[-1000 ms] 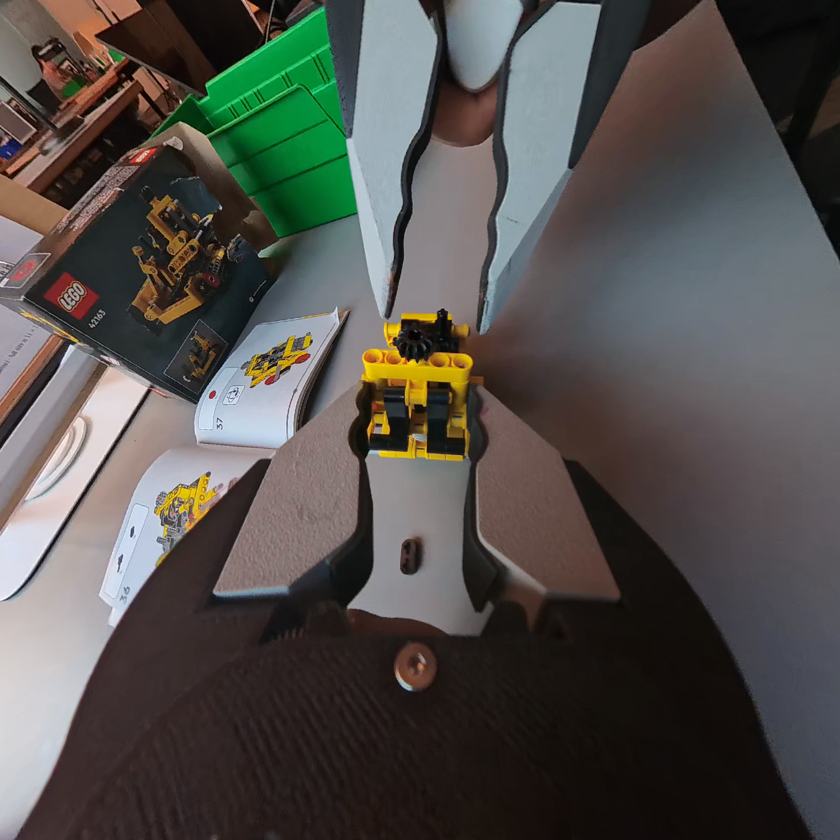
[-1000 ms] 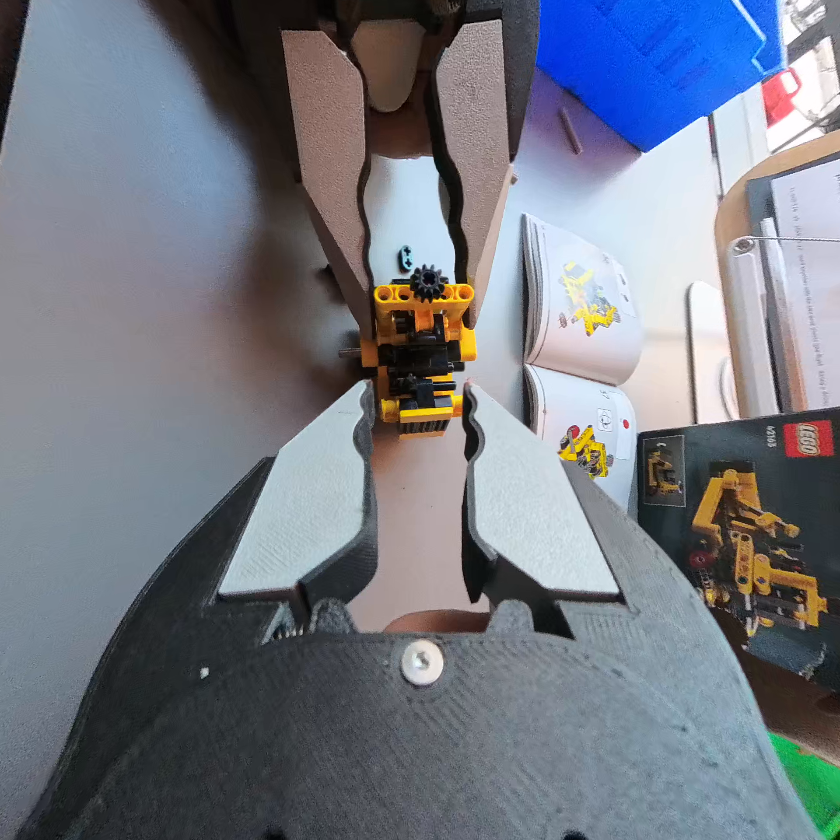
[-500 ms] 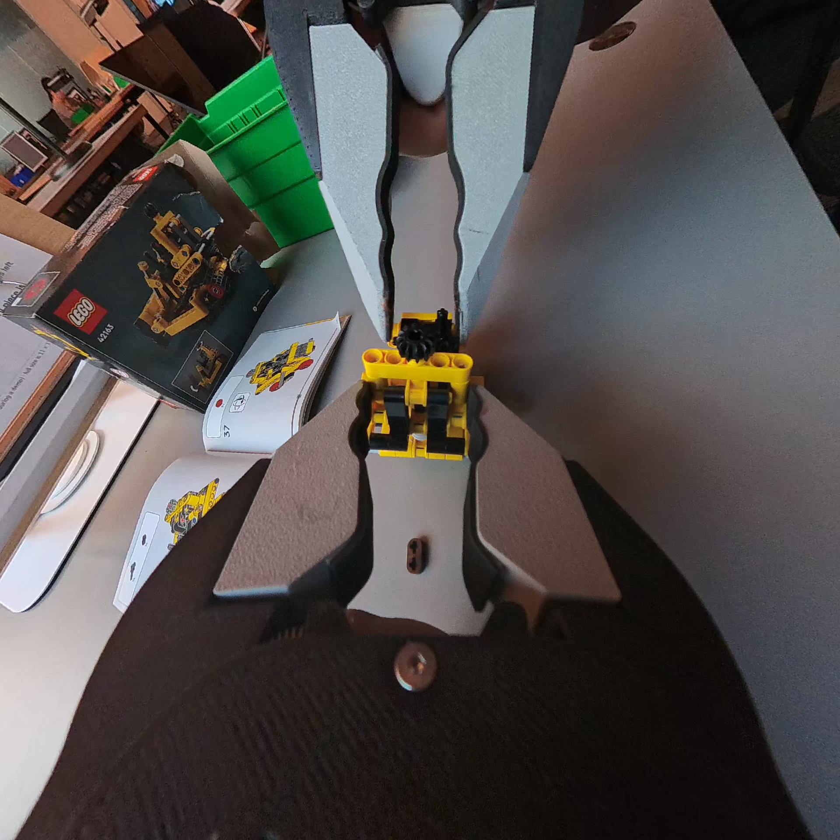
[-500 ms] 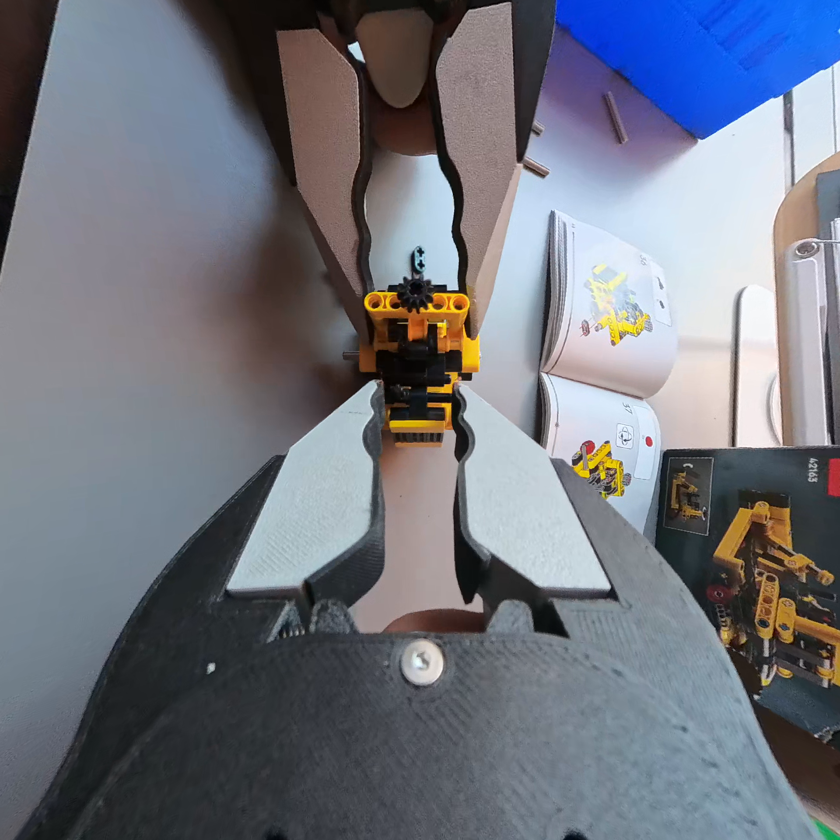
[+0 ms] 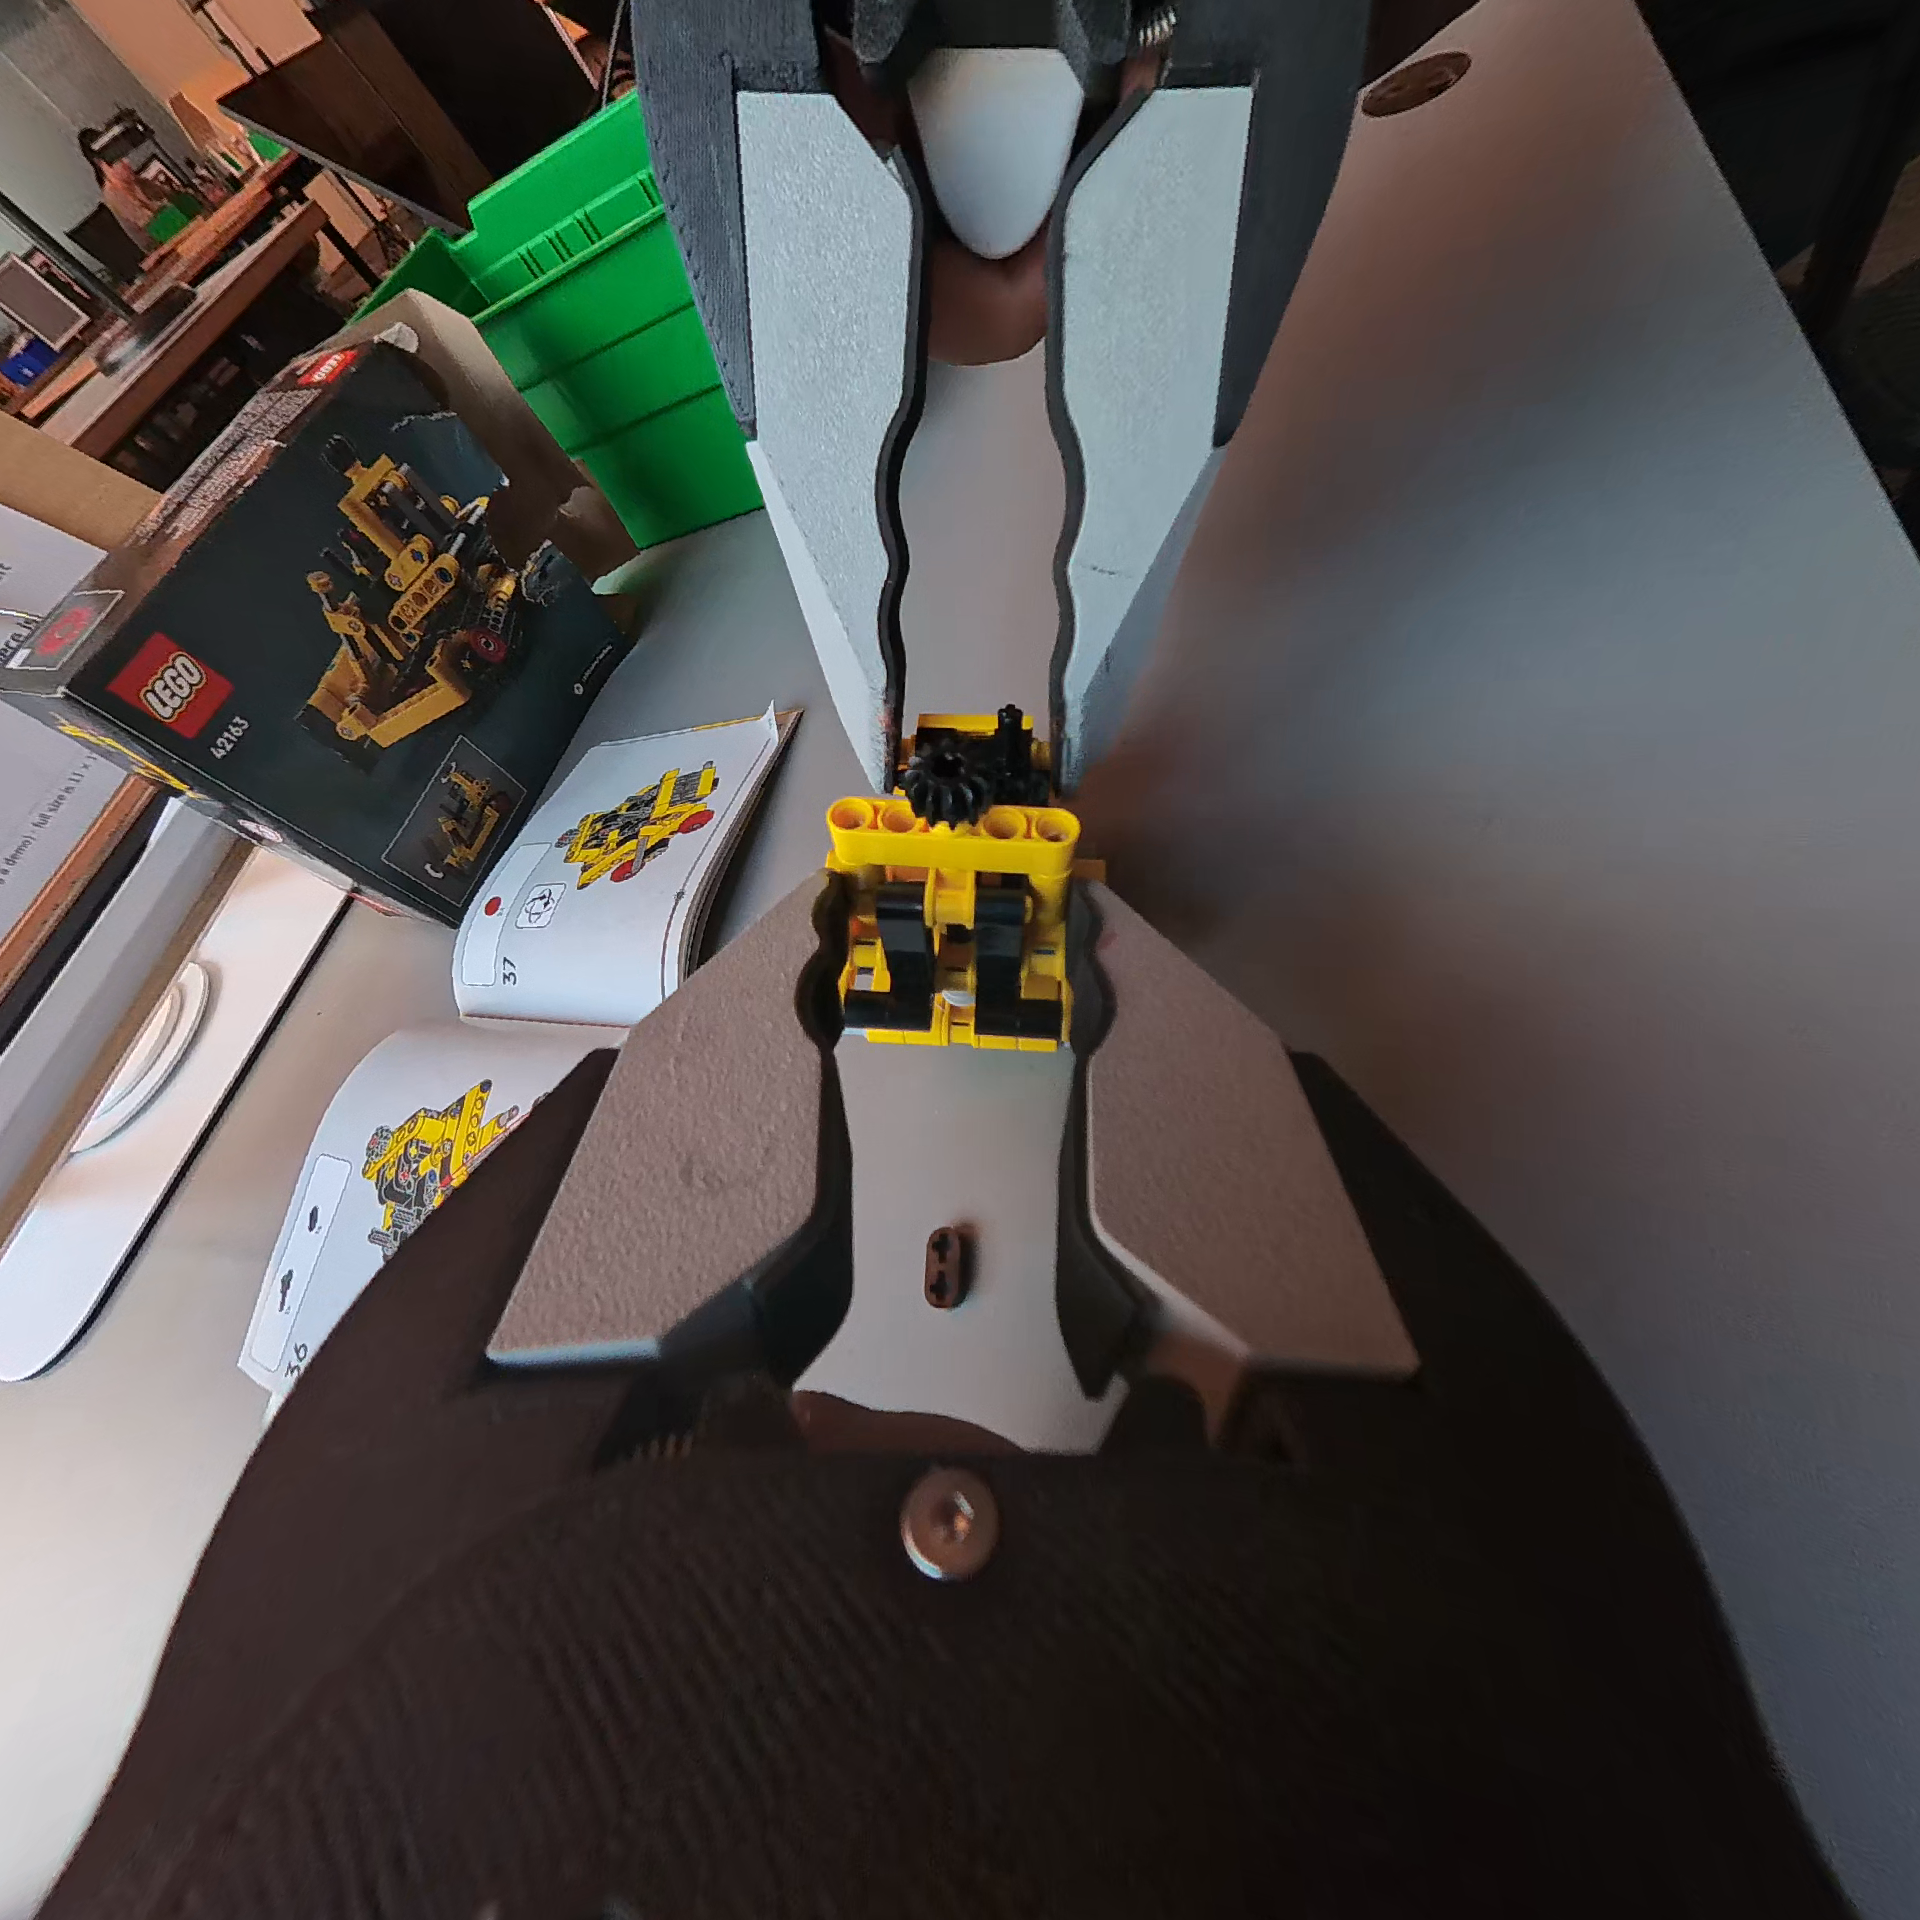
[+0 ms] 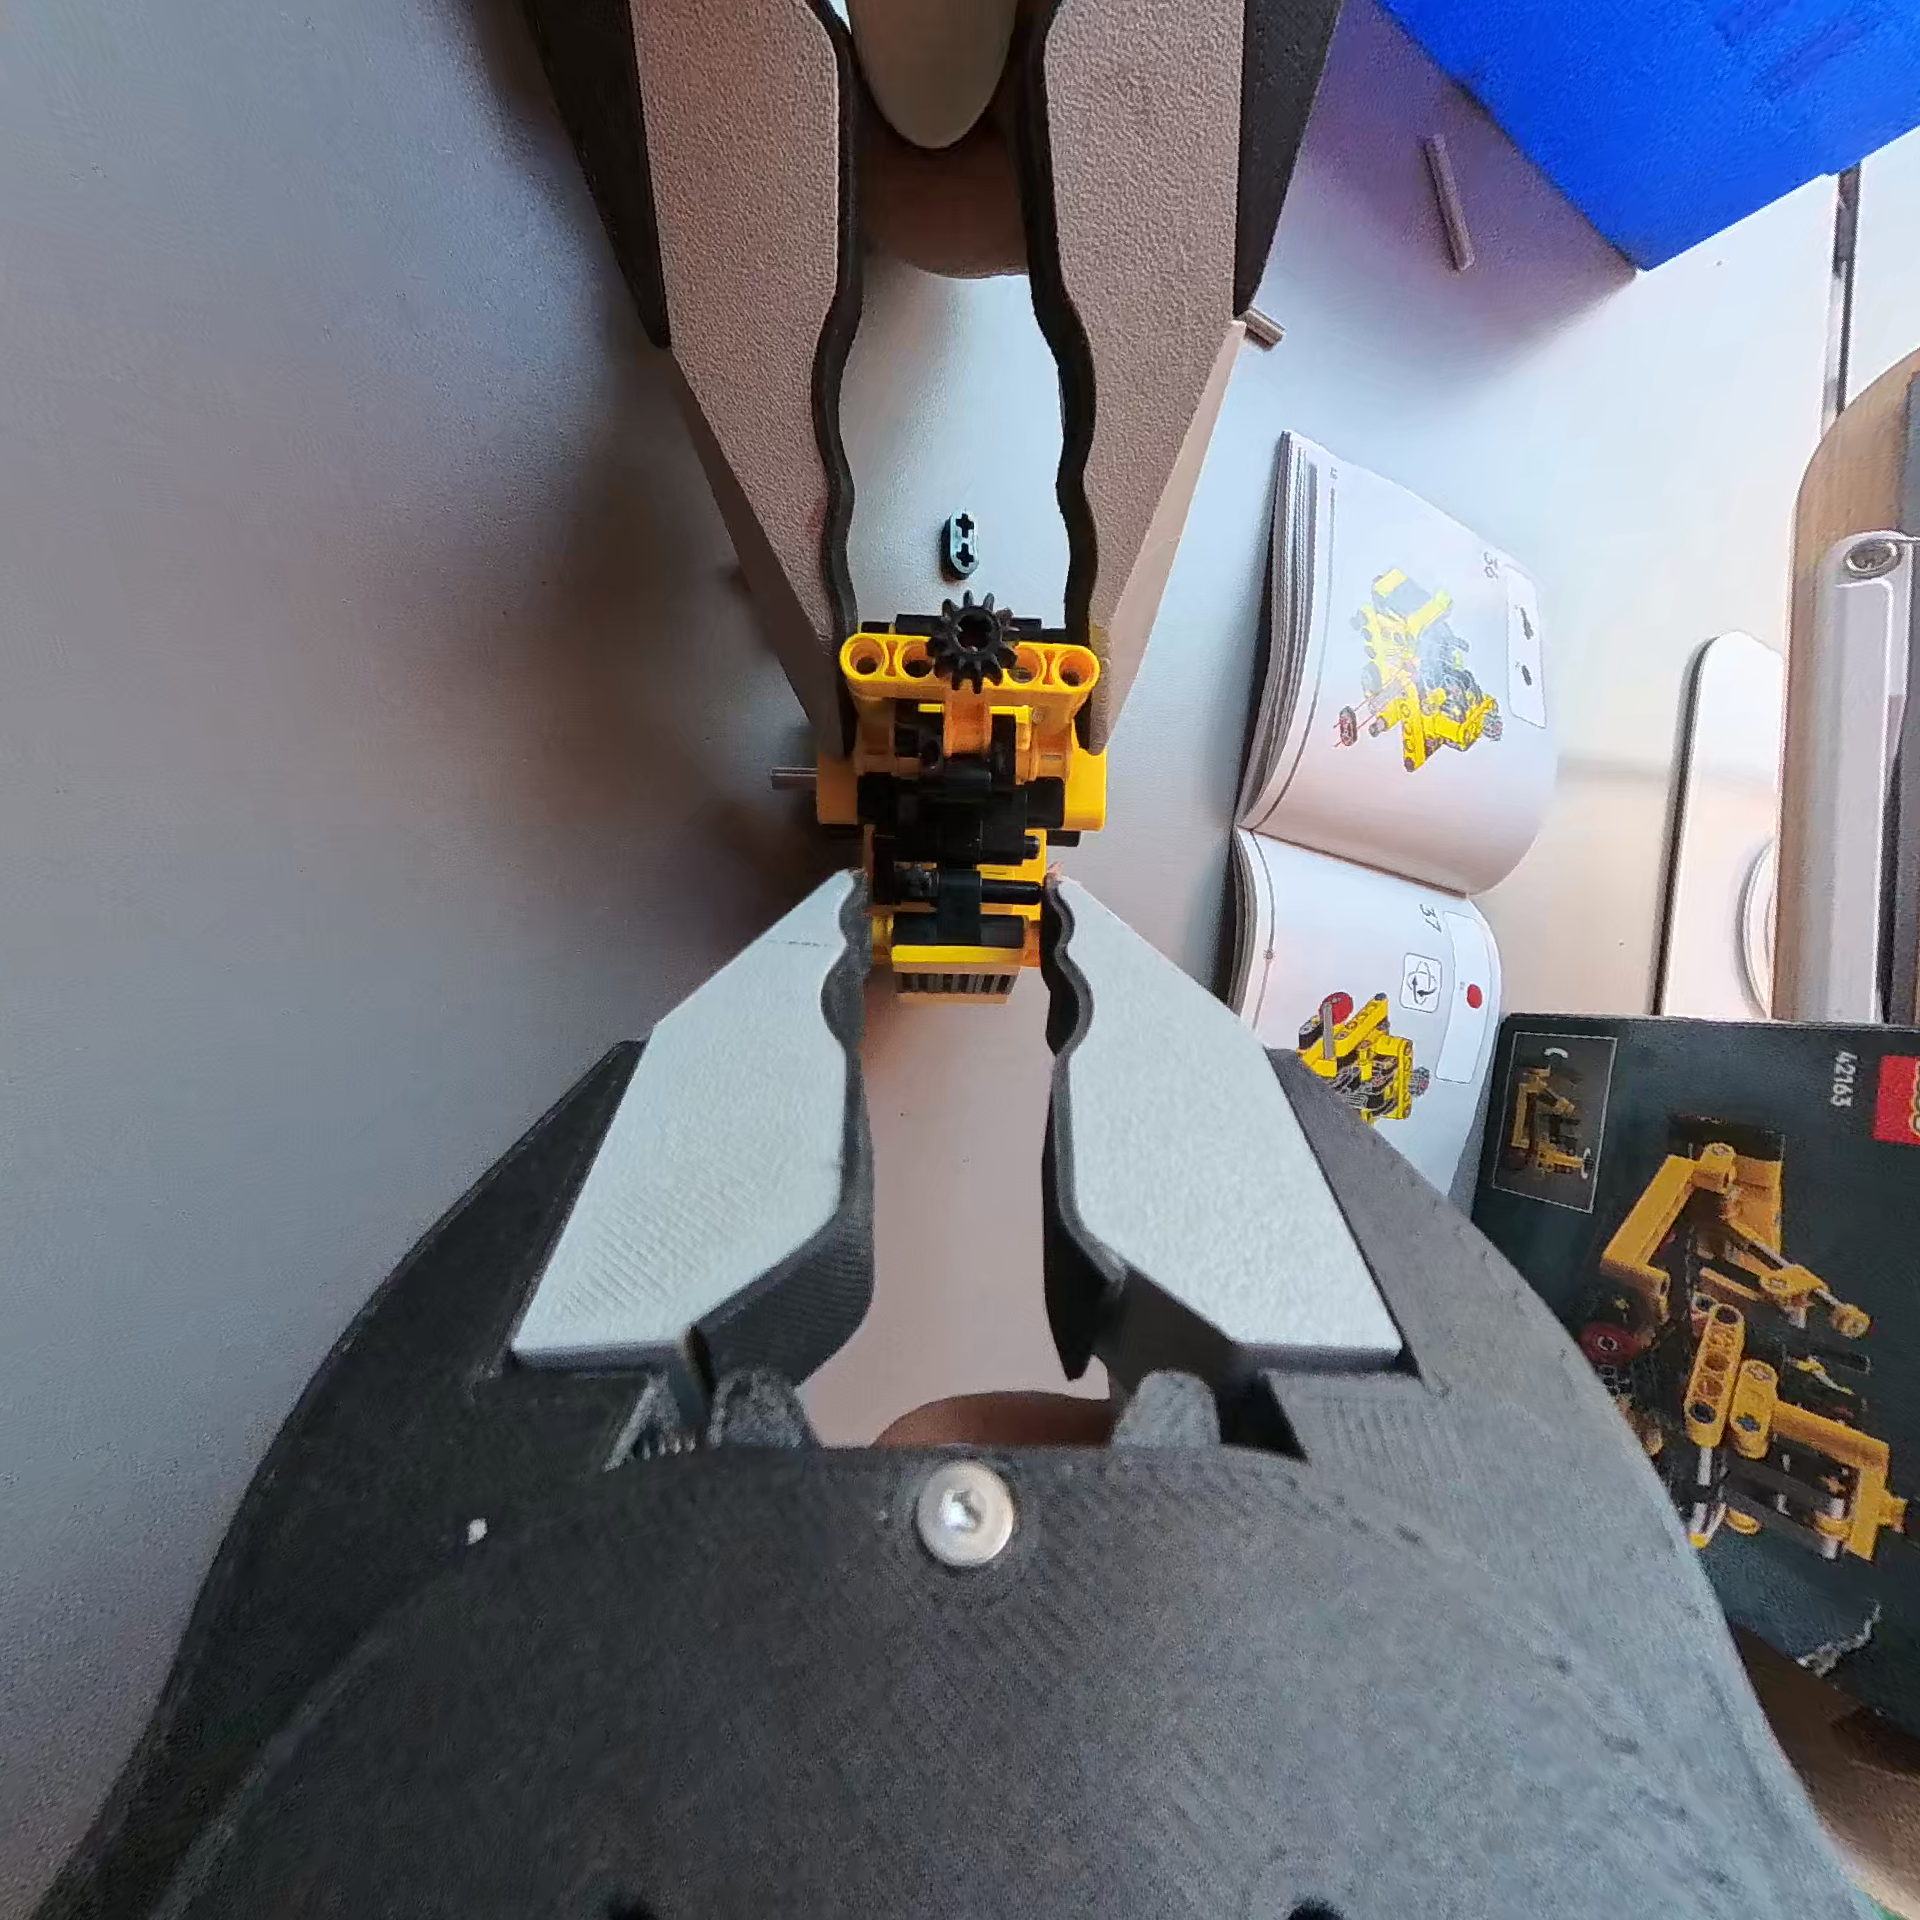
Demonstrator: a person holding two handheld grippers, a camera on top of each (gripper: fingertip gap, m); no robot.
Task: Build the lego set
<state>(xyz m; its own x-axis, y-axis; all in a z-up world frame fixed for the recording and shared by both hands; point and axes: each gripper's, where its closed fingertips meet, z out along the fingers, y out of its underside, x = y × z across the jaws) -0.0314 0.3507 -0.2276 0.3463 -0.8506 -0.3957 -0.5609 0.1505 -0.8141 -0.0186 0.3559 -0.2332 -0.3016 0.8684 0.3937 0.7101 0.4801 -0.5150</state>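
Note:
A small yellow and black lego model [image 5: 951,914] with a black gear [image 5: 945,784] on its yellow beam is held above the grey table [image 5: 1507,831] between both grippers. My left gripper [image 5: 956,935] is shut on the model's near end. My right gripper [image 5: 977,753] comes from the far side and is shut on the other end. In the right wrist view my right gripper [image 6: 951,914] grips the model [image 6: 961,790] and the left gripper [image 6: 964,707] holds the beam end. A small black connector [image 5: 948,1262] lies on the table under the left gripper; it also shows in the right wrist view [image 6: 963,542].
An open instruction booklet [image 5: 623,883] and the dark set box [image 5: 312,665] lie to the left, with green bins [image 5: 603,343] behind them. In the right wrist view a blue bin [image 6: 1662,94] and a thin brown stick [image 6: 1449,203] lie beyond the booklet [image 6: 1392,727]. Left and right tips are no more than a few centimetres apart. Between my left fingertips and the small black connector [image 5: 948,1262] there is roughly 7 centimetres. Seen from the right wrist view [image 6: 963,536] as well.
My right gripper has closed from open onto the far end of the model. The left gripper has kept its hold, and the model has stayed between the two.

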